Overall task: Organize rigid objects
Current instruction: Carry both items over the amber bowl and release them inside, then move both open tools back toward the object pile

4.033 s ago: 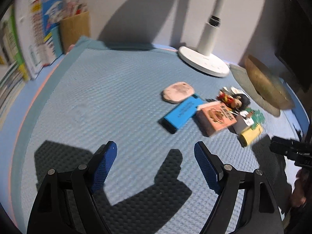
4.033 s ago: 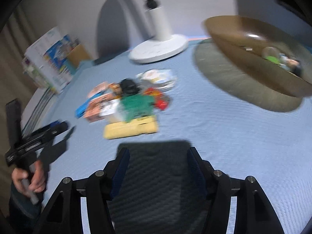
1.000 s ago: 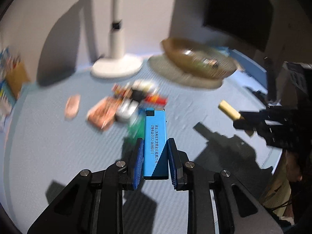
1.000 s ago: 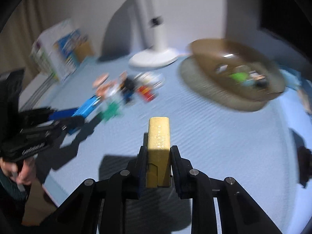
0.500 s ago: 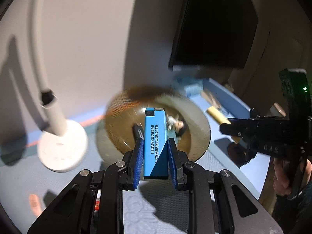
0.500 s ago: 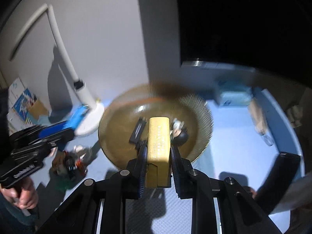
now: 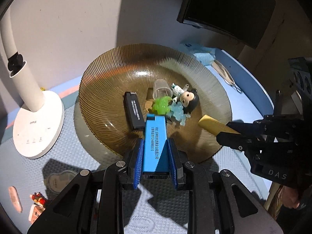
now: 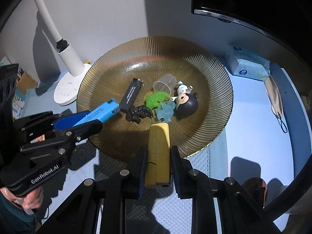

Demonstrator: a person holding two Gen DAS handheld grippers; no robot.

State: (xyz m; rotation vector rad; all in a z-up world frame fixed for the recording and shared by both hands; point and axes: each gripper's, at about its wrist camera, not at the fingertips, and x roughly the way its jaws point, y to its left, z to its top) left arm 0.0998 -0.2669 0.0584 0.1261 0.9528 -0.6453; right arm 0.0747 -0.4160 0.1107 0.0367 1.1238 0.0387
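A ribbed amber glass bowl (image 7: 101, 89) is seen from two gripper cameras, and every place below is given relative to it. A blue lighter (image 7: 156, 144) is clamped lengthwise between the blue pads of the left gripper (image 7: 156, 162), its free end held out over the near rim of the bowl. A yellow lighter (image 8: 158, 152) is clamped in the same way by the right gripper (image 8: 158, 167), its tip also held over the near inner slope. Both appear to be carried nose-first so they can be let go into the bowl, where similar small items are already collected.

In the bowl's centre lie a black lighter (image 8: 131, 94), a clear plastic cup (image 8: 164, 84) on its side, a green jelly toy (image 8: 155, 99), a pale blue jelly toy (image 8: 165, 110), a dark claw figure (image 8: 139, 113) and a black-haired doll (image 8: 186, 100). The middle is crowded, so the open slope near the front rim is judged the likeliest landing spot.

Left of the bowl stands a white desk lamp (image 7: 37, 120). Behind it to the right lies a blue tissue pack (image 8: 246, 63), with a face mask (image 8: 275, 97) further right.
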